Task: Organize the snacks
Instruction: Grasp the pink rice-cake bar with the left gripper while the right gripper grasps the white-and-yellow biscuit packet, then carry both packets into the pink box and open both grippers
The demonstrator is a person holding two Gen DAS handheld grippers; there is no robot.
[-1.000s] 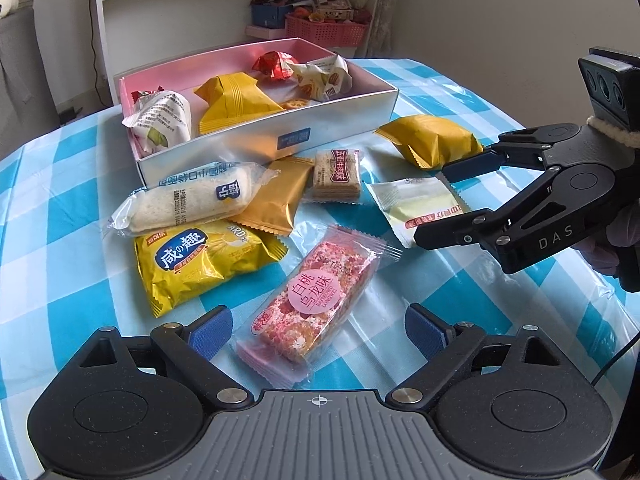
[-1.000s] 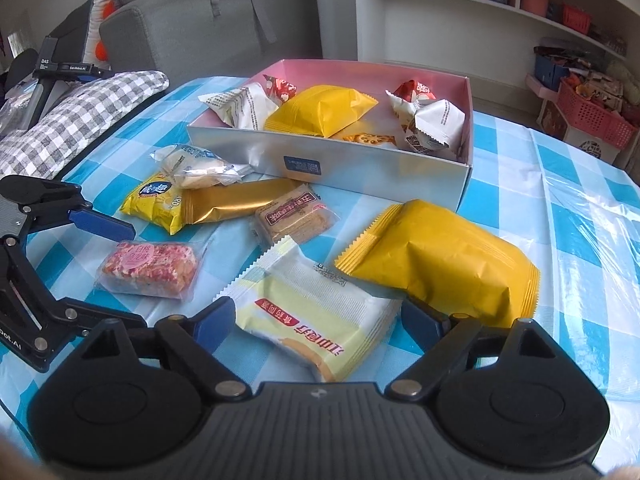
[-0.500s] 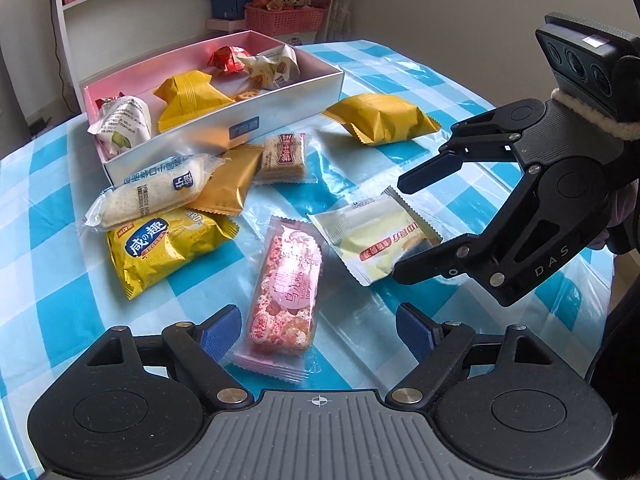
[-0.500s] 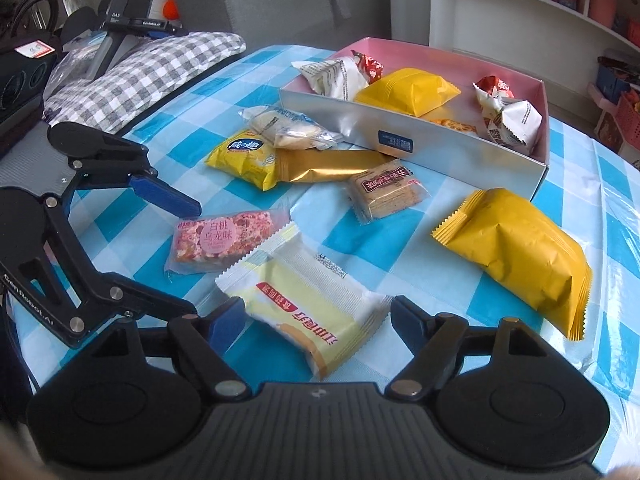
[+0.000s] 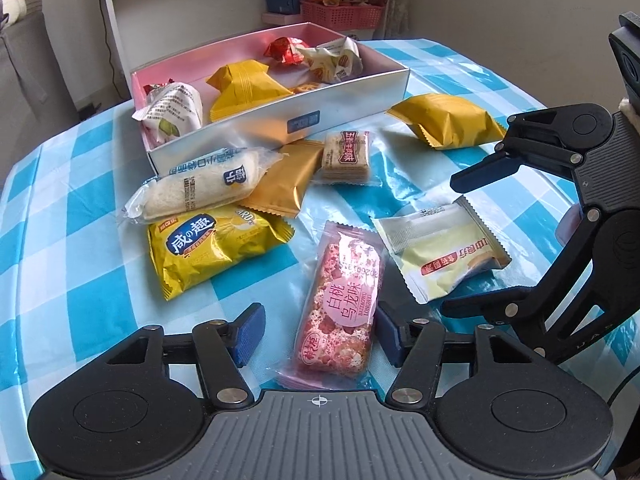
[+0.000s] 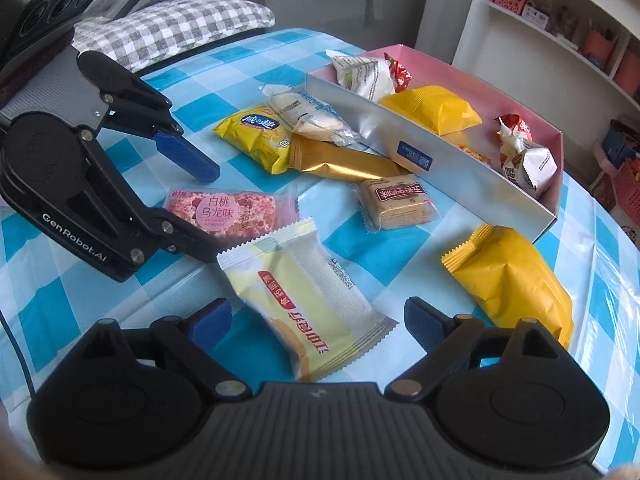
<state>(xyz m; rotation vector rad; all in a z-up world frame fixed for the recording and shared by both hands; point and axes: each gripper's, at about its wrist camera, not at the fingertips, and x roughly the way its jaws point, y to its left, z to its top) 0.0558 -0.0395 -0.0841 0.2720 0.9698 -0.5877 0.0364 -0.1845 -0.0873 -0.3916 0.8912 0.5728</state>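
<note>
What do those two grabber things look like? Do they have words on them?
Both are black, with jointed bars held by silver rivets, round discs on top and a ribbed grey middle. The left gripper has blue pads on its fingers and "GenRobot.AI" in white letters on its side. The right gripper also has blue pads, and "DAS" on its side.

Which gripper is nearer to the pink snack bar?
Left. The left gripper straddles the pink snack bar, jaws just closing. The right gripper straddles the pale yellow packet beside it.
</note>
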